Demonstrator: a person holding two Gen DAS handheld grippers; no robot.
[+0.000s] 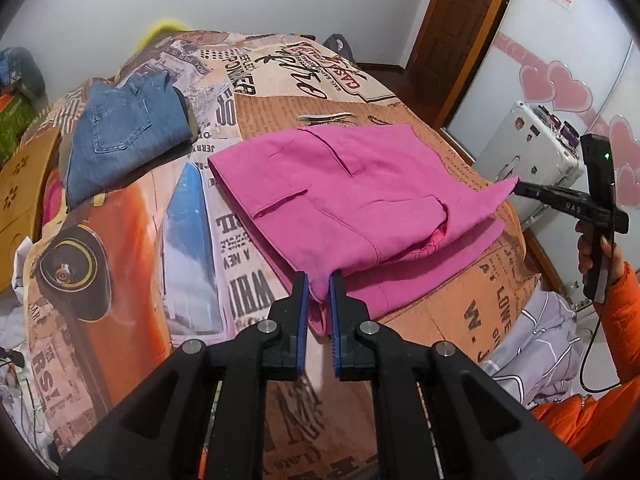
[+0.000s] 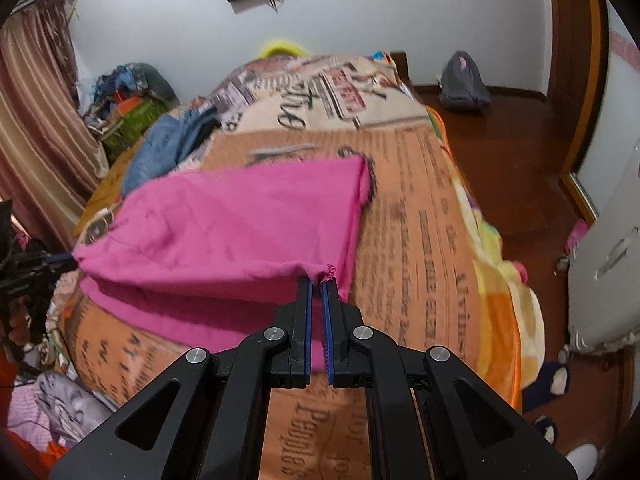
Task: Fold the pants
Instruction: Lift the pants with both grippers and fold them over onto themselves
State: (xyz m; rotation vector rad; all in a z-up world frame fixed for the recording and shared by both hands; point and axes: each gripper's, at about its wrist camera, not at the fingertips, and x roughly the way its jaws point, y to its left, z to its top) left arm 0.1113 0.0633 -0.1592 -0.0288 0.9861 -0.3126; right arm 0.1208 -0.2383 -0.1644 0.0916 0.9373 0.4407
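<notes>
Both the left gripper (image 1: 319,280) and right gripper (image 2: 316,282) are pinching corners of the pink pants (image 1: 340,192), lifting a fold above the bed (image 1: 432,120).

You have one pair of pink pants (image 1: 344,196), bright magenta woven cloth, folded over on itself in layers. The upper face shows a belt loop, a slit pocket and a flapped pocket, with a seam running down the middle. A paler pink lining peeks from the open fold at the near right edge. The far part rests flat on the bed; the near edge is lifted, stretched taut between two pinched corners, so the top layer hangs above the lower one with a shadowed gap between them. In the right wrist view the pants (image 2: 240,232) look smooth, with gathered puckers at both held corners.
</notes>
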